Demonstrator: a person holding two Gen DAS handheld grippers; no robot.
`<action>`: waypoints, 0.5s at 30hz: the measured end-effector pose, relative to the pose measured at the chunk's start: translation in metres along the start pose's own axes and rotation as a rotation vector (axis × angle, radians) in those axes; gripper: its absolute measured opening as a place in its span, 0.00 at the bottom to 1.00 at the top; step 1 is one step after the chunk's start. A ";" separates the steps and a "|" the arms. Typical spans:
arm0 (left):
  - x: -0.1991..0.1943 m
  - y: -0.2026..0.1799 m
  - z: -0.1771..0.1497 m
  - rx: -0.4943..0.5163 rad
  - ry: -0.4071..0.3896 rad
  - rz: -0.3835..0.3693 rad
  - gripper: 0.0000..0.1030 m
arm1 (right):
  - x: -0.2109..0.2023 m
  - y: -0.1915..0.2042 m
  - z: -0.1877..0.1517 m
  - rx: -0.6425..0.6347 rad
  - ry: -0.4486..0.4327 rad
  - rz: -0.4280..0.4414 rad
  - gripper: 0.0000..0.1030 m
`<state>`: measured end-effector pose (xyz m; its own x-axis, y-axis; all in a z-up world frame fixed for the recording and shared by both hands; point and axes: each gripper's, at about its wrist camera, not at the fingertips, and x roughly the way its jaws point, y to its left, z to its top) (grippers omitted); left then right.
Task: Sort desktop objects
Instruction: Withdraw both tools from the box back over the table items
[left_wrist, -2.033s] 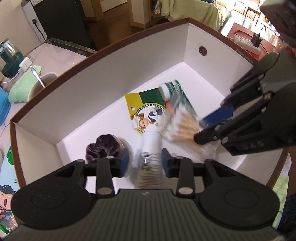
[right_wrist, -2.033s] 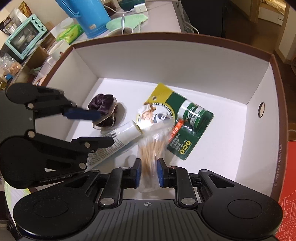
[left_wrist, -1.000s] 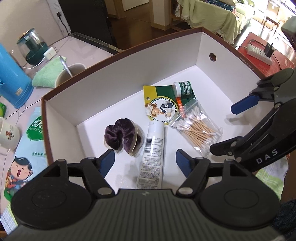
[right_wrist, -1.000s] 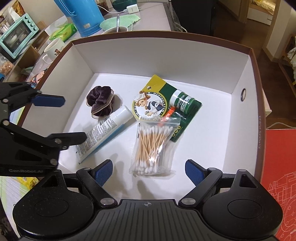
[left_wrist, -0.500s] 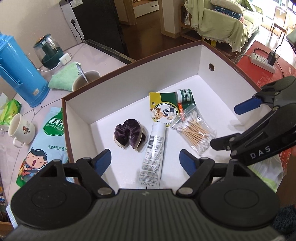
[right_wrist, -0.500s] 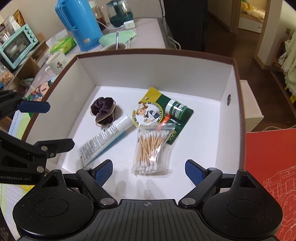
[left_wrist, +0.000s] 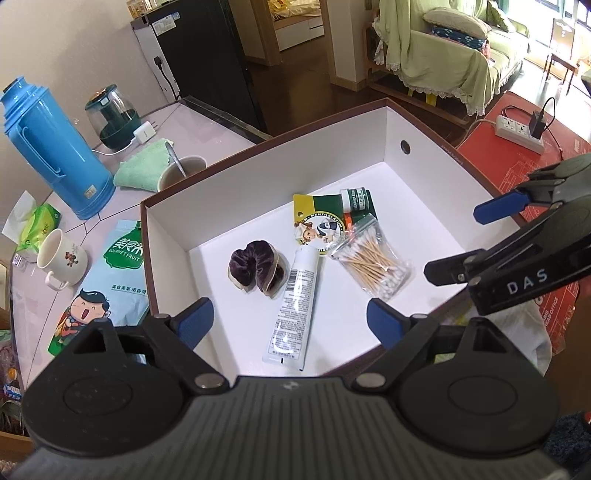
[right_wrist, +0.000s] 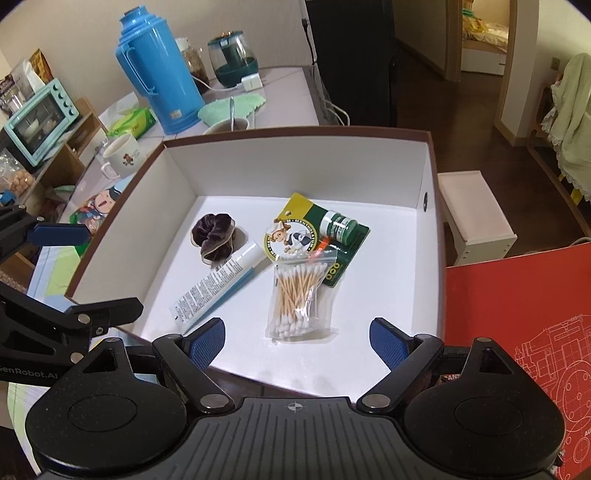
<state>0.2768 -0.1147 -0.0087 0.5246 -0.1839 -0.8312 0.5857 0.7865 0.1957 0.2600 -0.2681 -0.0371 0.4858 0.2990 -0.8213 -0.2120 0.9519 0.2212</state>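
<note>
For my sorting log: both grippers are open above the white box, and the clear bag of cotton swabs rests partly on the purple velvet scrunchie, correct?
Nearly. The clear bag of cotton swabs rests partly on the green-and-yellow ointment card, not the purple velvet scrunchie, as the right wrist view shows. Left gripper and right gripper are open above the white box.

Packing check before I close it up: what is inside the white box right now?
The white box holds a purple scrunchie, a white tube, a bag of cotton swabs and a green carded balm pack. The bag overlaps the card, hiding part of it.
</note>
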 end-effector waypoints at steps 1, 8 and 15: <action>-0.002 -0.001 -0.001 -0.001 -0.003 0.002 0.88 | -0.004 0.001 -0.001 0.000 -0.008 0.001 0.85; -0.018 -0.010 -0.012 -0.011 -0.023 0.005 0.89 | -0.027 0.004 -0.013 -0.002 -0.045 -0.006 0.85; -0.034 -0.016 -0.023 -0.028 -0.044 0.011 0.89 | -0.044 0.006 -0.024 0.009 -0.083 -0.006 0.85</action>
<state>0.2355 -0.1071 0.0043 0.5583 -0.2005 -0.8051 0.5626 0.8047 0.1898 0.2166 -0.2768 -0.0119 0.5562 0.2971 -0.7761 -0.2009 0.9543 0.2213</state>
